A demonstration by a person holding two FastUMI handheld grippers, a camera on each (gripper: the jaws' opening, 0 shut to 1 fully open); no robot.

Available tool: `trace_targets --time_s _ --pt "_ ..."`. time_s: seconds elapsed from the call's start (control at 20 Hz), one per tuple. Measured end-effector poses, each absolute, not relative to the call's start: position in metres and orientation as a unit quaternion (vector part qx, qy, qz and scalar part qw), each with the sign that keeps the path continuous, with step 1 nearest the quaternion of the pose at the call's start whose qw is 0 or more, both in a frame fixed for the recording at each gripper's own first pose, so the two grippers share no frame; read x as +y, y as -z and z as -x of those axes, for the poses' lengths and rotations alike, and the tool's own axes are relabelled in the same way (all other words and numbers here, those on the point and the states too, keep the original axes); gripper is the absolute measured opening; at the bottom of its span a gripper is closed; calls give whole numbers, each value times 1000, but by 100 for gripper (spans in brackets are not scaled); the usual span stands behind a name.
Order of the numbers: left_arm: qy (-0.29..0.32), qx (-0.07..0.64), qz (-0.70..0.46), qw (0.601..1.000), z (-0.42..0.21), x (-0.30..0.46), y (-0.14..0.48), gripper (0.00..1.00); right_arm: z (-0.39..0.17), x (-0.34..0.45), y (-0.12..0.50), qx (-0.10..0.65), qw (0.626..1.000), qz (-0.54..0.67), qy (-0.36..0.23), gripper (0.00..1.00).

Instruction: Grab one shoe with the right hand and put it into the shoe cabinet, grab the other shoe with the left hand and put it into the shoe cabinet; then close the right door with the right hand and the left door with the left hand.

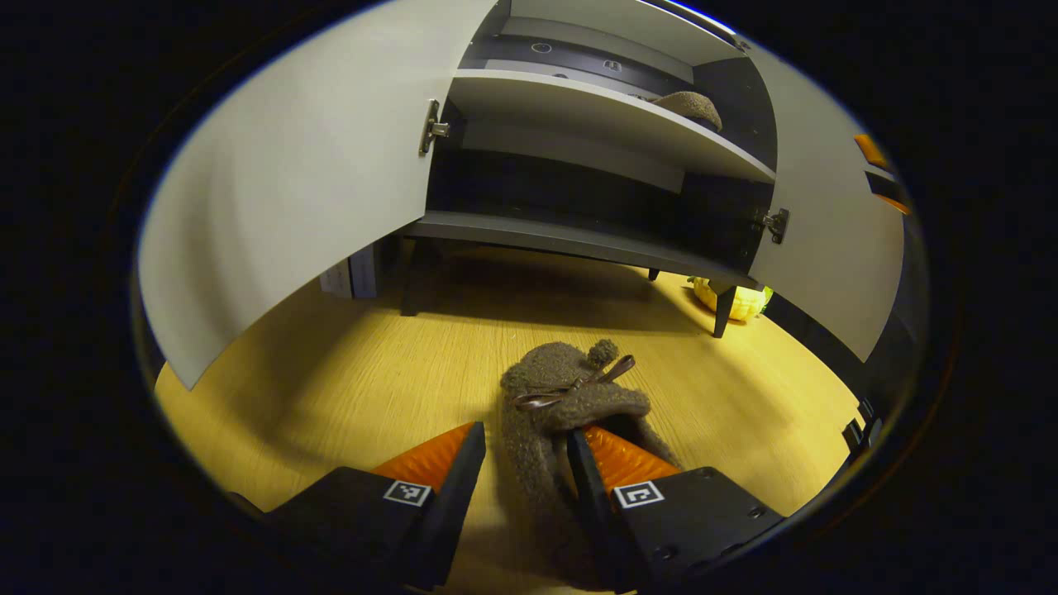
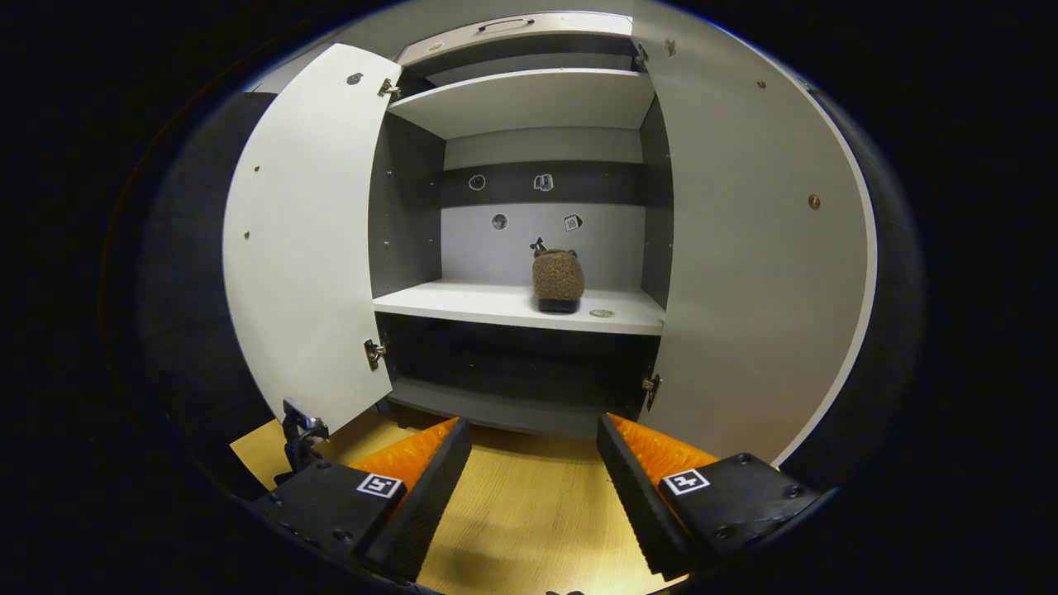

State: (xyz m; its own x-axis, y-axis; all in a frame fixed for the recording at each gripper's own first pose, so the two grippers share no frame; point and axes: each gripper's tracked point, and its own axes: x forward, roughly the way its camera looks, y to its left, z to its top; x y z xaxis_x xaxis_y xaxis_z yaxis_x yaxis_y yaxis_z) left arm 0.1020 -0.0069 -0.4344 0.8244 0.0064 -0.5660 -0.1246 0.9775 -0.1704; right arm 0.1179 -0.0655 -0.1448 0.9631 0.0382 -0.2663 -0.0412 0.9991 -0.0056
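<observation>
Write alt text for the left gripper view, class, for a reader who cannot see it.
The left gripper, open, straddles a fuzzy brown shoe on the wooden floor. Beyond stands the shoe cabinet, both doors open, another shoe on its shelf.

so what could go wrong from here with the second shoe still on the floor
The left gripper is open around the floor shoe with one finger inside its opening; closing may pinch only the soft fuzzy collar, so the shoe could sag or slip on the lift.

The first shoe sits right of centre on the shelf; placing the second carelessly could knock it.

Both doors stand open, and the left door hangs near the lifting path.
</observation>
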Motion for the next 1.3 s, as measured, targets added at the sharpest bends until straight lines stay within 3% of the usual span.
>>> trace_targets --time_s 0.2,0.3,0.35,0.4,0.45,0.55,1.0,1.3 --pt "-39 295 75 952 -124 -3 440 54 -126 -65 161 155 987 12 -35 98" --pt "-40 295 55 953 -132 1 441 41 -129 -63 168 163 986 8 -43 98" --pt "-41 293 51 954 -135 2 439 30 -131 -63 171 166 985 6 -46 98" --pt "-45 293 48 954 -135 4 437 27 -133 -63 173 169 984 6 -49 98" --pt "-48 292 46 954 -134 5 433 16 -135 -64 175 171 984 5 -50 98" --pt "-50 280 45 958 -134 4 411 10 -139 -63 174 173 984 3 -54 99" --pt "-65 168 -20 983 -149 10 187 9 -153 -55 120 145 986 4 -80 98" --pt "-74 108 -21 991 -214 26 74 10 -156 -45 75 109 989 -9 -100 98"
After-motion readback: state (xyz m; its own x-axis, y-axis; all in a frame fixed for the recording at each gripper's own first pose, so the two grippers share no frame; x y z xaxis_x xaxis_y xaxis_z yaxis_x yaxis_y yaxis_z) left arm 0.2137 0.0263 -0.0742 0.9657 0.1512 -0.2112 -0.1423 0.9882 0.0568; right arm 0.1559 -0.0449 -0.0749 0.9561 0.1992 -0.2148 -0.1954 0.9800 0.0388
